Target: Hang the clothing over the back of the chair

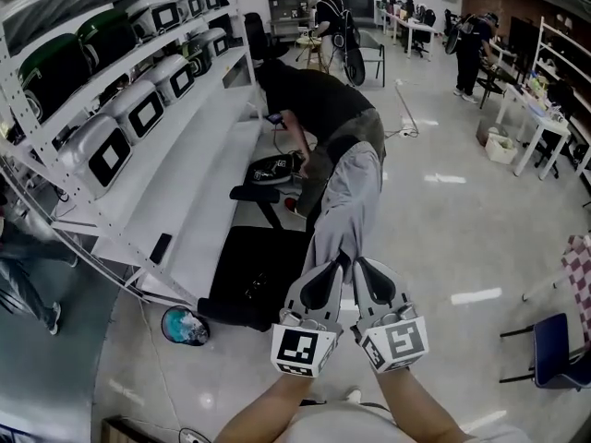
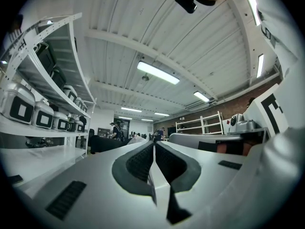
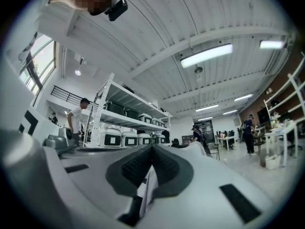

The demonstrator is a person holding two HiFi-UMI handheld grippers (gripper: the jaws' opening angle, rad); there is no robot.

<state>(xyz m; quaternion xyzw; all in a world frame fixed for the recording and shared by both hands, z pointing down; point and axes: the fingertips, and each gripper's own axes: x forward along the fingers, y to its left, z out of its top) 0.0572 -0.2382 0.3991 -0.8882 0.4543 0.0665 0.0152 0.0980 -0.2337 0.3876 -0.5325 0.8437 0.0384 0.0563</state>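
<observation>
Two tools sit side by side at the 6 o'clock edge of the head view, marker cubes toward the person: the left hand-held gripper (image 1: 334, 270) and the right hand-held gripper (image 1: 363, 270), close together with only a narrow gap between them. Both have their jaws pressed together on one edge of a grey garment (image 1: 355, 192). From the two pinch points the cloth runs away toward 12 o'clock as a long narrow band, held up in the air off the floor.

In the left gripper view, the left hand-held gripper (image 2: 154, 146) has its dark pads shut on a thin pale strip of the garment (image 2: 151, 178). In the right gripper view, the right hand-held gripper (image 3: 152, 150) likewise pinches a pale fold of it (image 3: 147, 187) between its pads.

A black chair (image 1: 254, 275) stands at about 9 o'clock from the grippers, lower down and apart from the garment, which does not touch it. White shelving (image 1: 138, 146) stands further off at 10 o'clock.
</observation>
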